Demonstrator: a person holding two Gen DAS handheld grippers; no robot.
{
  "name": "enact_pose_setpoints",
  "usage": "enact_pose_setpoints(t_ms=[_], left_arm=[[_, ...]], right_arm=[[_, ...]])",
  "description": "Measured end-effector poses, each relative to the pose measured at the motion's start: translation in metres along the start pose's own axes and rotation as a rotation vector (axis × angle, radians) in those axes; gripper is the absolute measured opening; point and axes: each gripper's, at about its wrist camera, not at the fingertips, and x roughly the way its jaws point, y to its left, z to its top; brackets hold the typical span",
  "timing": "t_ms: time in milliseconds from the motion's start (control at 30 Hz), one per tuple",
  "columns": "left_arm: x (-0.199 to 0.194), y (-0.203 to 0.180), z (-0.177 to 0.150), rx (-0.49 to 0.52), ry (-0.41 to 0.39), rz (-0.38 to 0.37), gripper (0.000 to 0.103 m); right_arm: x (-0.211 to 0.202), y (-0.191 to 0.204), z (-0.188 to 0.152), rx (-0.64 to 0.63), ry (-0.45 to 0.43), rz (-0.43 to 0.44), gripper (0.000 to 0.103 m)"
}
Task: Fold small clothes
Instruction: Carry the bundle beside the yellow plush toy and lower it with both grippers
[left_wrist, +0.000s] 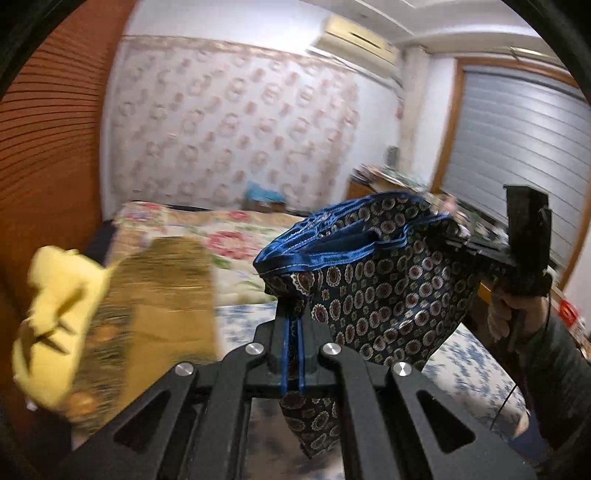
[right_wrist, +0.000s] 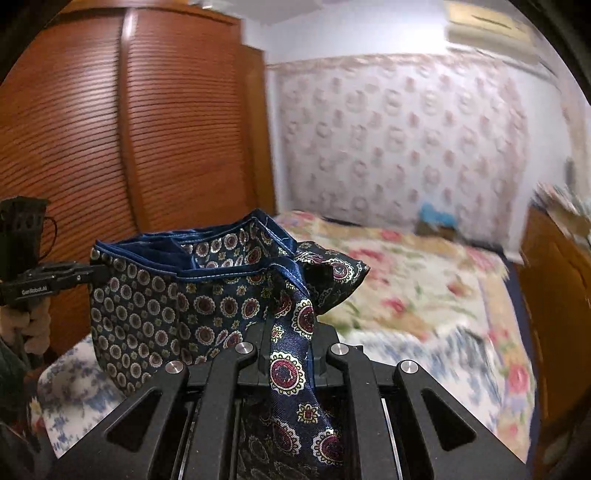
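While both views are smeared with blur at the edges, the patterned boxer shorts (left_wrist: 388, 291) read clearly: dark blue fabric printed with round medallions, edged by a glossy blue waistband (left_wrist: 295, 247), lifted off the bed (left_wrist: 236, 243) and stretched in the air between the two grippers. From the left wrist camera, the left gripper (left_wrist: 292, 325) has its blue-lined fingers (left_wrist: 284, 354) pinched nearly together on one end of the waistband, with a tail of cloth hanging down behind them. Across the garment the right gripper (left_wrist: 458, 238) bites the opposite end, a hand (left_wrist: 517, 314) wrapped round its handle and a dark sleeve (left_wrist: 554, 369) below. From the right wrist camera, the right gripper (right_wrist: 291, 332) is closed narrowly on a bunched fold of the shorts (right_wrist: 166, 306), which drapes over and between its fingers; the left gripper (right_wrist: 92, 271) grips the far corner of the waistband (right_wrist: 207, 275) at the left edge. The waist opening gapes upward between them. Below lies the floral bedspread (right_wrist: 424, 288); a slatted wooden wardrobe (right_wrist: 129, 129) stands behind, and a yellow garment (left_wrist: 55, 317) lies on the bed at the left
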Motion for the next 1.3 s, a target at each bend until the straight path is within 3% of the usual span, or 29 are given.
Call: enact_pose_setpoints(t_ms=[200, 367, 700, 767, 800, 933, 1033, 1100, 1300], left_arm=[[-0.028, 0.065, -0.022, -0.096, -0.033, 0.115, 0.001], [-0.025, 0.105, -0.054, -0.176, -0.001, 0.184, 0.001], [-0.023, 0.133, -0.095, -0.247, 0.053, 0.248, 0.001], [-0.020, 0.140, -0.100, -0.270, 0.065, 0.251, 0.001], [-0.019, 0.142, -0.102, -0.277, 0.070, 0.251, 0.001], [-0.020, 0.143, -0.108, -0.286, 0.083, 0.257, 0.001], [-0.019, 0.143, -0.109, -0.282, 0.089, 0.263, 0.001], [-0.019, 0.142, -0.108, -0.272, 0.089, 0.269, 0.001], [-0.019, 0.136, -0.104, -0.241, 0.100, 0.302, 0.001]], right_arm=[[0.065, 0.059, 0.066, -0.177, 0.021, 0.109, 0.008], [0.139, 0.104, 0.099, -0.307, 0.093, 0.185, 0.008], [0.268, 0.168, 0.114, -0.447, 0.213, 0.239, 0.008], [0.283, 0.169, 0.111, -0.446, 0.232, 0.212, 0.012], [0.291, 0.169, 0.115, -0.434, 0.233, 0.190, 0.019], [0.289, 0.153, 0.128, -0.357, 0.187, 0.123, 0.053], [0.276, 0.145, 0.129, -0.304, 0.157, 0.102, 0.054], [0.274, 0.140, 0.123, -0.279, 0.176, 0.132, 0.054], [0.269, 0.150, 0.068, -0.239, 0.275, 0.211, 0.054]])
